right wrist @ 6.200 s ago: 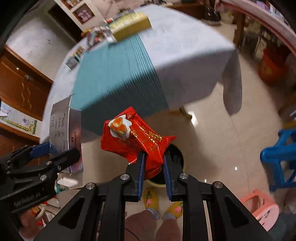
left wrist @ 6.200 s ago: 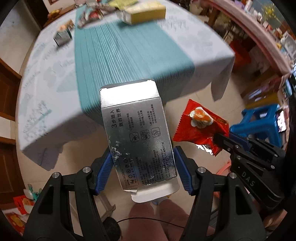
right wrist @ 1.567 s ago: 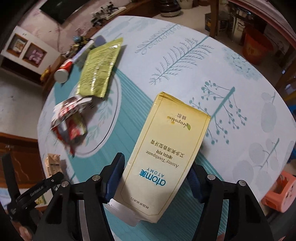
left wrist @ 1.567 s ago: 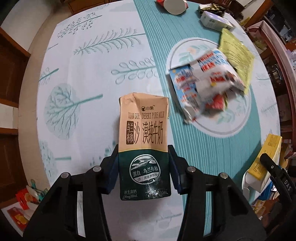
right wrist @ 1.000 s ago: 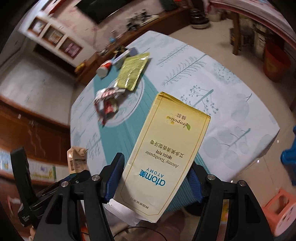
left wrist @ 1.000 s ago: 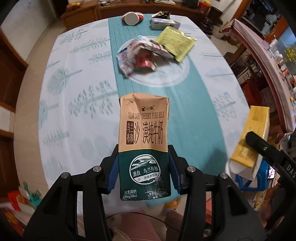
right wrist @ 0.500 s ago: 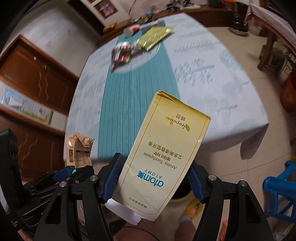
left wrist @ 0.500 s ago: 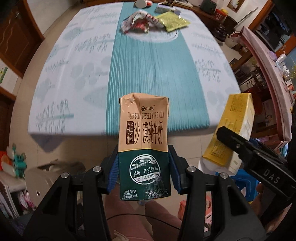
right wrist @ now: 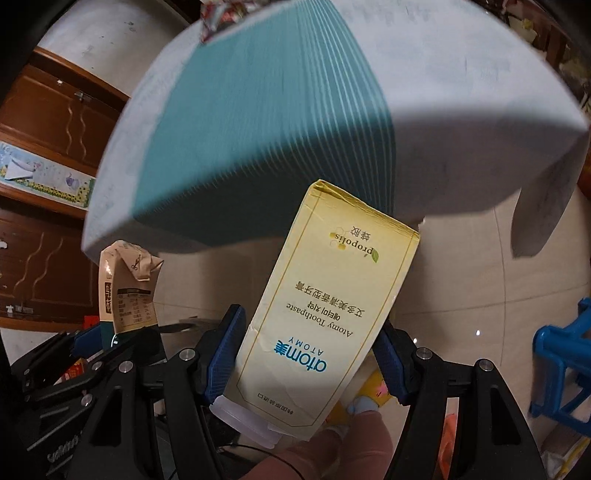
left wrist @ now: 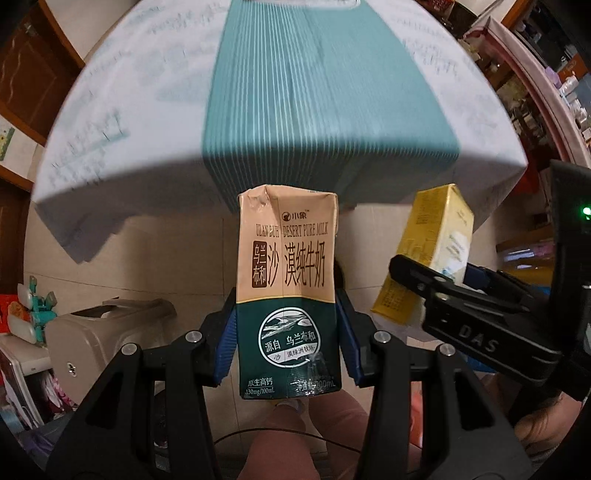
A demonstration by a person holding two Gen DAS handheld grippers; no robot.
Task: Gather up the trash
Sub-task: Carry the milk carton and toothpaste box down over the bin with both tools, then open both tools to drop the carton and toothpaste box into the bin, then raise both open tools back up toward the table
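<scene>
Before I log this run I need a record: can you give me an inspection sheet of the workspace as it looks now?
Surface: table under a pale cloth with a teal runner, blurred.
Job's things: milk carton and yellow toothpaste box, both off the table, over the floor.
Clutter: crumpled wrapper at the table's far edge.
Grippers: left gripper shut on the carton; right gripper shut on the box.
Cables: thin black cable near the person's legs.
Surroundings: tiled floor, grey bin, blue stool, wooden cabinets.

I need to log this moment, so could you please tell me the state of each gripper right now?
Left gripper: closed on the milk carton.
Right gripper: closed on the yellow toothpaste box.
</scene>
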